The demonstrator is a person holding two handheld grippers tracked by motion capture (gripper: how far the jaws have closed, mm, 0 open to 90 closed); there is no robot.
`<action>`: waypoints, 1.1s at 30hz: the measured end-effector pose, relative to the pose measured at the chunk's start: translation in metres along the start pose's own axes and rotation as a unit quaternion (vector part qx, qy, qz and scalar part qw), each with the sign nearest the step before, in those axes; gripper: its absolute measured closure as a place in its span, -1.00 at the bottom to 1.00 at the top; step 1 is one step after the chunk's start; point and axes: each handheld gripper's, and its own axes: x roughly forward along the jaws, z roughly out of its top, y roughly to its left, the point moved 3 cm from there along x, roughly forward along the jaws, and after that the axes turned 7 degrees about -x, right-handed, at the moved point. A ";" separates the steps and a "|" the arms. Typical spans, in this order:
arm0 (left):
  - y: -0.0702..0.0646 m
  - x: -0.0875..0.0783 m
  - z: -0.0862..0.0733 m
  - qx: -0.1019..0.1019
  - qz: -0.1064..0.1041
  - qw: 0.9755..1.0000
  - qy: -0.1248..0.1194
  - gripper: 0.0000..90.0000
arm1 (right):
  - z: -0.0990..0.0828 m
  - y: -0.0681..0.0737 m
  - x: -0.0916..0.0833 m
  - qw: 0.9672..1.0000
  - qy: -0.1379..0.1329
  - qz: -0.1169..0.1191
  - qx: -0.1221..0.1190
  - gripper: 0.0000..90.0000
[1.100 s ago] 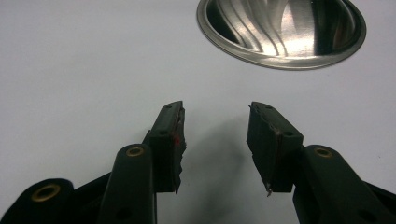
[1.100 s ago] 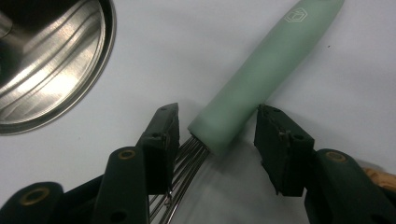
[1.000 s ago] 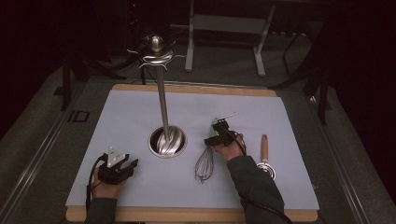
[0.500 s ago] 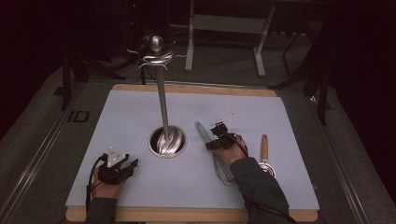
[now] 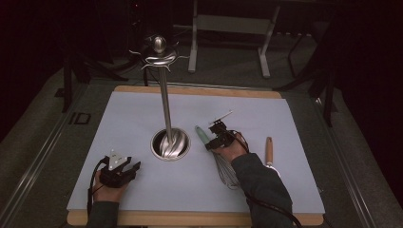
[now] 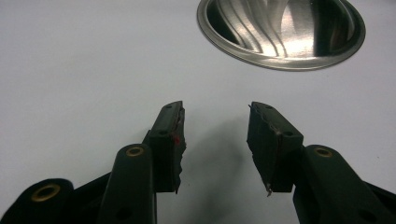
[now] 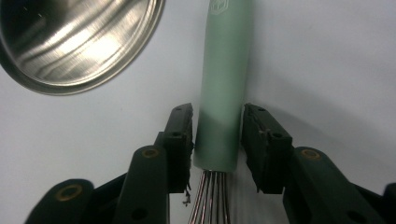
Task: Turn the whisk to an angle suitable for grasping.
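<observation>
Your right gripper (image 7: 217, 135) straddles the whisk (image 7: 223, 93) at lower centre of the right gripper view; its jaws have just been opening, and whether the pads touch the green handle is hard to tell. The wire loops are cut off below. Your left gripper (image 6: 215, 140) is released over bare mat (image 6: 70, 70); the steel base (image 6: 280, 32) is cropped at upper right.

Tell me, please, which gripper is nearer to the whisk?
Right. The right gripper has its jaws on both sides of the whisk and its green handle. The left gripper rests open, beyond the steel base, far from it.
</observation>
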 end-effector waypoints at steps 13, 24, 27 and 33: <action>0.000 0.000 0.000 0.000 0.000 1.000 0.000 0.24 | 0.001 0.005 0.005 0.999 0.021 -0.027 -0.002 0.53; 0.000 0.000 0.000 -0.001 -0.001 1.000 -0.001 0.24 | 0.000 0.007 -0.004 1.000 -0.011 -0.026 -0.001 0.54; 0.000 -0.001 0.000 0.000 0.000 1.000 -0.001 0.24 | 0.000 0.007 -0.010 0.999 -0.027 -0.021 0.002 0.54; 0.000 -0.001 0.000 -0.001 -0.001 1.000 -0.002 0.24 | -0.003 0.007 -0.022 0.998 -0.070 -0.007 0.001 0.54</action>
